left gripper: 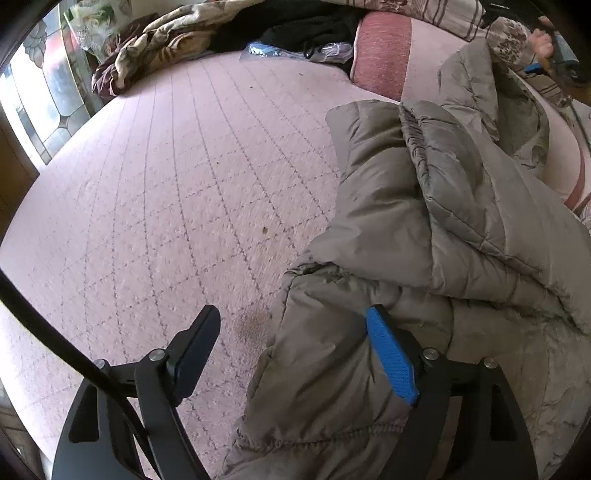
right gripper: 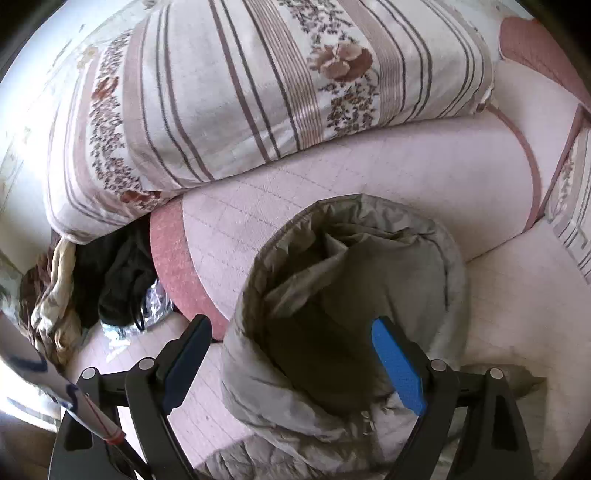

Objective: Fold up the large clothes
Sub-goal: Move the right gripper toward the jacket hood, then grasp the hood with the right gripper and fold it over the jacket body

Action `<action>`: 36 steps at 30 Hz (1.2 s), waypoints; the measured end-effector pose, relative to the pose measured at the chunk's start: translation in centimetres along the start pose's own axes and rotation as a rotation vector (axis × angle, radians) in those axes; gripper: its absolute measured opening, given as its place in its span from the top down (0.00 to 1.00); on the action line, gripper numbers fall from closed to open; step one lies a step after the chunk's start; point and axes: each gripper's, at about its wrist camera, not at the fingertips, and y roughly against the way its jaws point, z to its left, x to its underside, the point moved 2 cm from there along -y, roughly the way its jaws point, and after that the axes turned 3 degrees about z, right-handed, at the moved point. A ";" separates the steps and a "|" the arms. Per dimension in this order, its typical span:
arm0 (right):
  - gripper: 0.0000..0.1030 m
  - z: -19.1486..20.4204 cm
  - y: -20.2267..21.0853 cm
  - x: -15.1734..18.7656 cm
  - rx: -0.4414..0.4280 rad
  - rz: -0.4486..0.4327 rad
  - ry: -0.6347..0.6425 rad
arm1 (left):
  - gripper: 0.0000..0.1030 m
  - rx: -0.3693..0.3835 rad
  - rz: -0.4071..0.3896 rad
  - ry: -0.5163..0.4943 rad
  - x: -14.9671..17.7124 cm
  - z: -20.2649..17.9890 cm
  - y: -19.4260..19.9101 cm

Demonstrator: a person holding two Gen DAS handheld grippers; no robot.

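Covering most of both views, the pink quilted bed [left gripper: 166, 177] stretched out under everything else. A big striped, flowered pillow [right gripper: 229, 96] lay along its far side, resting partly on a long pink bolster [right gripper: 369, 184] with darker pink ends. The grey padded coat [left gripper: 424, 229] was bunched on the bed near the bolster, one sleeve with a gathered cuff lying over its body; from the right wrist view its hood [right gripper: 351, 273] gaped open toward the camera. A crumpled brown patterned blanket [left gripper: 159, 48] and some dark clothes [left gripper: 295, 26] sat heaped at the far edge, with a clear plastic bag [left gripper: 295, 51] beside them.

The left gripper [left gripper: 299, 332] had its jaws spread wide, the blue pad [left gripper: 391, 358] pressed against the coat's lower edge and the black finger [left gripper: 195, 347] standing over bare bed, so it gripped nothing. The right gripper [right gripper: 291, 339] was likewise spread, its blue pad [right gripper: 399, 365] lying against the hood's opening and the other finger [right gripper: 188, 350] just left of the hood, with the hood's rim between them.
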 end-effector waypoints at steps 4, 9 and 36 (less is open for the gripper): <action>0.11 1.3 -1.7 -0.5 0.027 -0.007 0.027 | 0.20 -0.019 -0.011 -0.017 0.0 -0.3 -0.1; 0.11 2.3 -3.5 -0.8 0.052 0.008 0.035 | 0.20 -0.042 -0.017 -0.034 0.1 -0.8 -0.3; 0.93 -3.9 17.1 21.9 -0.060 0.052 0.266 | 0.20 0.056 -0.096 0.060 0.0 3.4 4.6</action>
